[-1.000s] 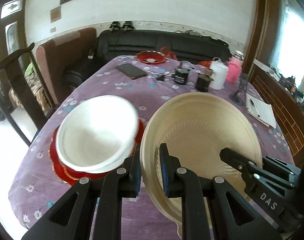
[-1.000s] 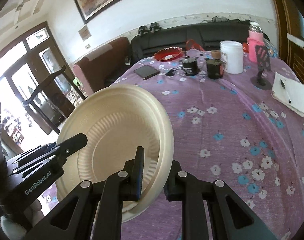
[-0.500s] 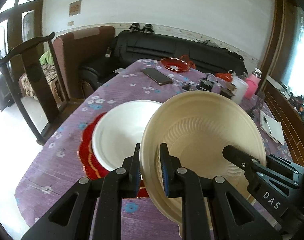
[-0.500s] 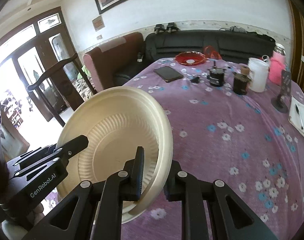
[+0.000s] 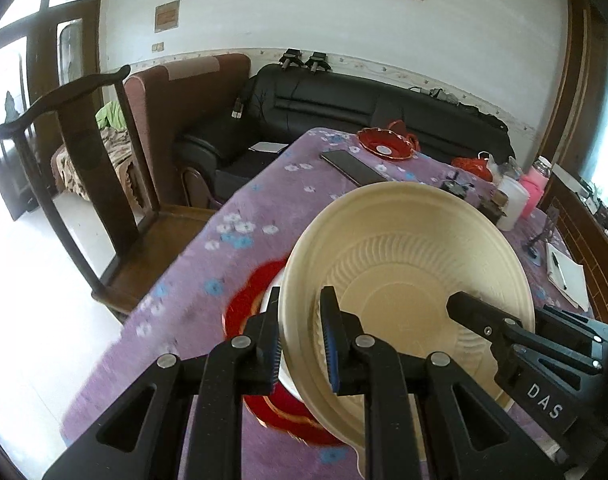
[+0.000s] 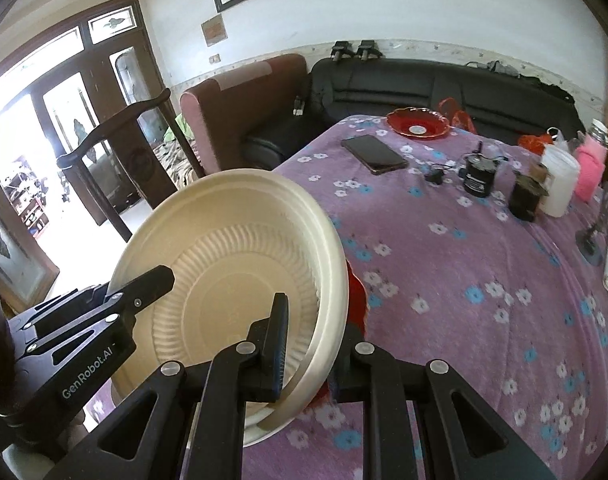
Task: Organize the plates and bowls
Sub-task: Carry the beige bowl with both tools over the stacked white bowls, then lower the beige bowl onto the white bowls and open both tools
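**Inspector:** Report, largest item first.

**Assistant:** The bench (image 6: 483,280), under a purple flowered cloth, is carrying everything. The cream paper plate (image 5: 403,280) is hanging tilted above its near edge. Beneath it, at seven o'clock in the left view, a red plate (image 5: 248,300) is lying with something white on top, mostly hidden.

**Inspector:** Grip status?

**Assistant:** The left gripper (image 5: 300,340) is pinching the plate's left rim between its fingers. The right gripper (image 6: 309,344) is pinching the opposite rim; its outer finger is hidden behind the plate.

**Inspector:** Recommendation for the step?

**Assistant:** In my judgement it is heading for the red stack. Level it first, centre it over the stack, lower both sides evenly, and release only once it is resting, since thin paper rims are prone to buckling.
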`<state>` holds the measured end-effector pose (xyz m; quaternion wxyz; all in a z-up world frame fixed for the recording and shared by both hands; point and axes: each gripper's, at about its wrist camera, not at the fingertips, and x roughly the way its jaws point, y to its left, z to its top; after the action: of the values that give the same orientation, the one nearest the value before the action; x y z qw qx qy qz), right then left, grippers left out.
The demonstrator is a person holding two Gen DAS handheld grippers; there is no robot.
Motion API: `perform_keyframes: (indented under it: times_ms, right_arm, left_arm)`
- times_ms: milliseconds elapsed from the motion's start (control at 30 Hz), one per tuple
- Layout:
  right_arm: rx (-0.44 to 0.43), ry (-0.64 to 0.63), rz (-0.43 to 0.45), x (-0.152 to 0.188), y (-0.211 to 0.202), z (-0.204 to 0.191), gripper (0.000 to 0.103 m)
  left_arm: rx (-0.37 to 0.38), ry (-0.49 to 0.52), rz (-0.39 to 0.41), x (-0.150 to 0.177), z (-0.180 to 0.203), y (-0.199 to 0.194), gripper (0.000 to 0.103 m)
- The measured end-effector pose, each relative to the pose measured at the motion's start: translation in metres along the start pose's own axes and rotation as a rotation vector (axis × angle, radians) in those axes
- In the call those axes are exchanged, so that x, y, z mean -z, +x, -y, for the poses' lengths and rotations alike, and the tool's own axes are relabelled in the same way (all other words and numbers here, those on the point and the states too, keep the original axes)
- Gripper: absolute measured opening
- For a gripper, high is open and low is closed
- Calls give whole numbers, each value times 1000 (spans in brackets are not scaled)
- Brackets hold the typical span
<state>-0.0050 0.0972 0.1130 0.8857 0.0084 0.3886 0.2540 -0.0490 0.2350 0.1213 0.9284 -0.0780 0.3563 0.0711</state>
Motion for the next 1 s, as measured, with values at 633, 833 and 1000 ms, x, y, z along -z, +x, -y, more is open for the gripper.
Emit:
perform_keyframes:
  times_ms: [633,833,1000]
  right_arm:
    - [48,-27,-130,-4,66,-15,19]
    - [50,-32,-128,-5,68,-15,27]
    - [55,-45,-102,-5,68,-16,54]
  left_arm:
    - [-60,18,-108,6,-25,59,22]
    - [-57,-25,-99,9,-33,53,40]
    - [-27,-76,-87,12,-44,43,53]
